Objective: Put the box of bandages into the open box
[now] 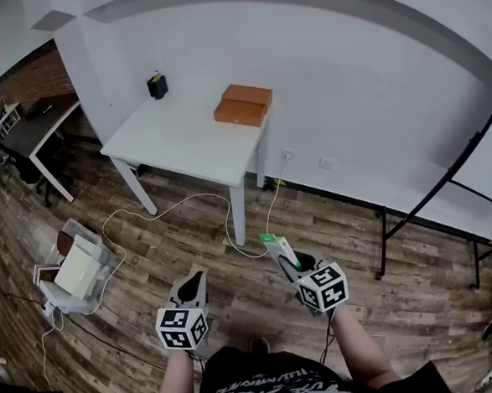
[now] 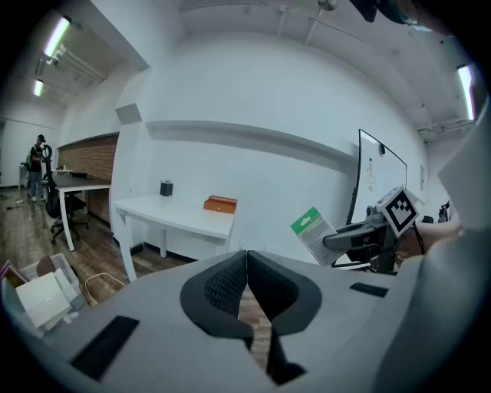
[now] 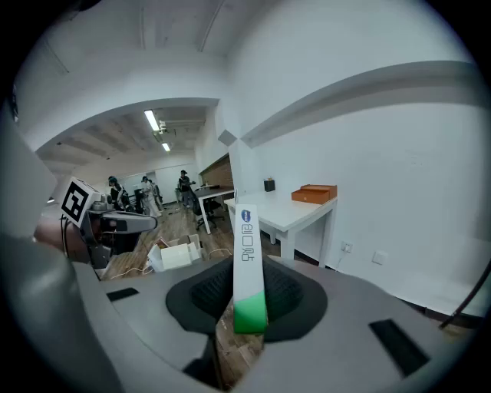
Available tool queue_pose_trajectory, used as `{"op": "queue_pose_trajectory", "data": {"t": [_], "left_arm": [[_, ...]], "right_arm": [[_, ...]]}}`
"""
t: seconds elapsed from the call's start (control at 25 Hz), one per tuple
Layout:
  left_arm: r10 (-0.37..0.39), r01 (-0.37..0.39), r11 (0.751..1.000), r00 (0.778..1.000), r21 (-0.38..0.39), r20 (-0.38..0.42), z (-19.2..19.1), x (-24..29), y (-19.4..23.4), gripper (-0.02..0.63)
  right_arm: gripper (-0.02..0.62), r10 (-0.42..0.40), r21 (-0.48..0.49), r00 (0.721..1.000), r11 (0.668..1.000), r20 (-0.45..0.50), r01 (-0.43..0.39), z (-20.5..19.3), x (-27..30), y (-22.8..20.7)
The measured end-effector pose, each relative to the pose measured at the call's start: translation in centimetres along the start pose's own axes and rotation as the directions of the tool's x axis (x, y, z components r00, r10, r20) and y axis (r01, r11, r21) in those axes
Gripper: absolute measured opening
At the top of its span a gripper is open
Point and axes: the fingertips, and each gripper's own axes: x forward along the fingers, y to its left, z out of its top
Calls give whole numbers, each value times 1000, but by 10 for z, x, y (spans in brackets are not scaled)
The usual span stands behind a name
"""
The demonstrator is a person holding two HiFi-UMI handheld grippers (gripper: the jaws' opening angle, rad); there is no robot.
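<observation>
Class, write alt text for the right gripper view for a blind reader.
The right gripper is shut on a white and green box of bandages. Beyond it, a white table by the wall carries an orange box.

Bright, even indoor light; fisheye-bent edges.

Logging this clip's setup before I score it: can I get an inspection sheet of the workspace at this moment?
Surface: white table, mostly bare, some way ahead of the person.
Job's things: bandage box held off the table; orange box on the table's far side by the wall, too far to tell if it is open.
Clutter: small black object on the table's far corner; clear bin with white items on the floor.
Grippers: left gripper shut, empty; right gripper shut on the bandage box.
Cables: white cable looping across the floor, passing under the table.
Surroundings: dark desk at left; black frame at right.
</observation>
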Motion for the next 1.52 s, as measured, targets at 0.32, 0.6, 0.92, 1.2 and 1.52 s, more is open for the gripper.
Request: {"op": "queue_pose_trajectory", "data": {"t": [0.32, 0.6, 0.92, 1.2, 1.52], "left_arm": [[11, -11, 1000, 1000, 2, -4, -1, 4, -6, 20], [20, -21, 1000, 999, -13, -25, -7, 9, -13, 20], [10, -9, 1000, 999, 12, -40, 6, 34, -6, 20], [-5, 6, 1000, 999, 27, -32, 27, 73, 33, 20], [-17, 16, 1000, 999, -15, -43, 45, 130, 102, 20]], "right_arm": [[112, 12, -4, 1000, 1000, 0, -12, -1, -1, -5], [112, 13, 20, 1000, 1000, -5, -13, -11, -4, -14], [112, 9, 36, 1000, 999, -21, -8, -13, 6, -34], [112, -26, 39, 999, 999, -32, 28, 4, 44, -52], [113, -42, 24, 998, 999, -47, 43, 48, 122, -73]]}}
